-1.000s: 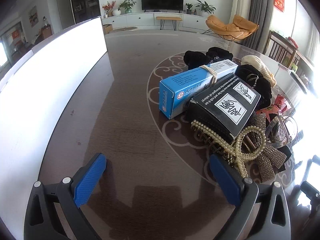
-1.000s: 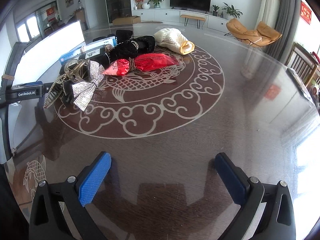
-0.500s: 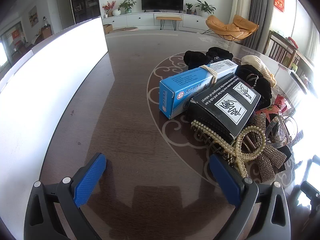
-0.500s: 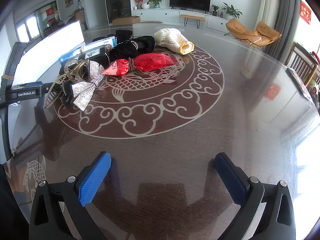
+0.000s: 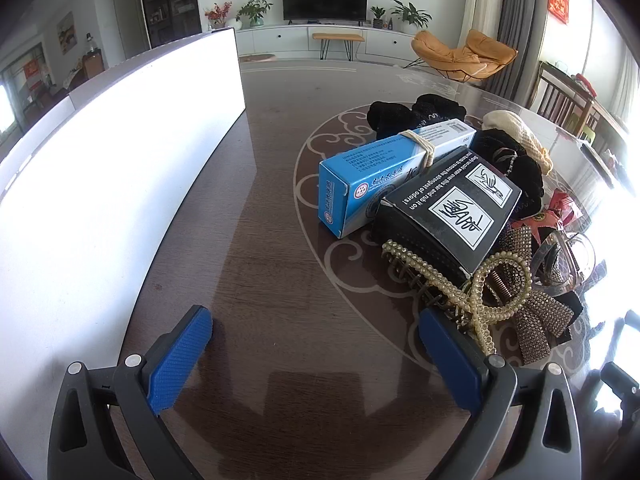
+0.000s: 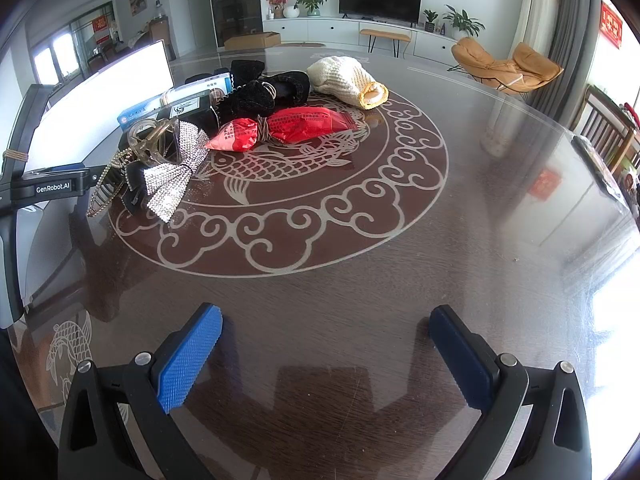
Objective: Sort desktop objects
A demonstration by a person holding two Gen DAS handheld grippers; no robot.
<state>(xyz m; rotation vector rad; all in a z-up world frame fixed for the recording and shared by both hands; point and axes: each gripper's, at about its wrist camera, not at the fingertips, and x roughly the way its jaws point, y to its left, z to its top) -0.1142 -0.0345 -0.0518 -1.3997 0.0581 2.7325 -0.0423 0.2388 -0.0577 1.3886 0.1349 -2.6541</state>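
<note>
Left wrist: pearl clip (image 5: 452, 288) beside tool (image 5: 316, 328).

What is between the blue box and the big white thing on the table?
Nothing. In the left wrist view, only bare dark table lies between the blue box and the white container.

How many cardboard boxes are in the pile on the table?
2. The blue box, with a band around it, lies at the pile's left edge; the black box leans against its right side, above the pearl hair clip. Others may be hidden beneath the pile.
</note>
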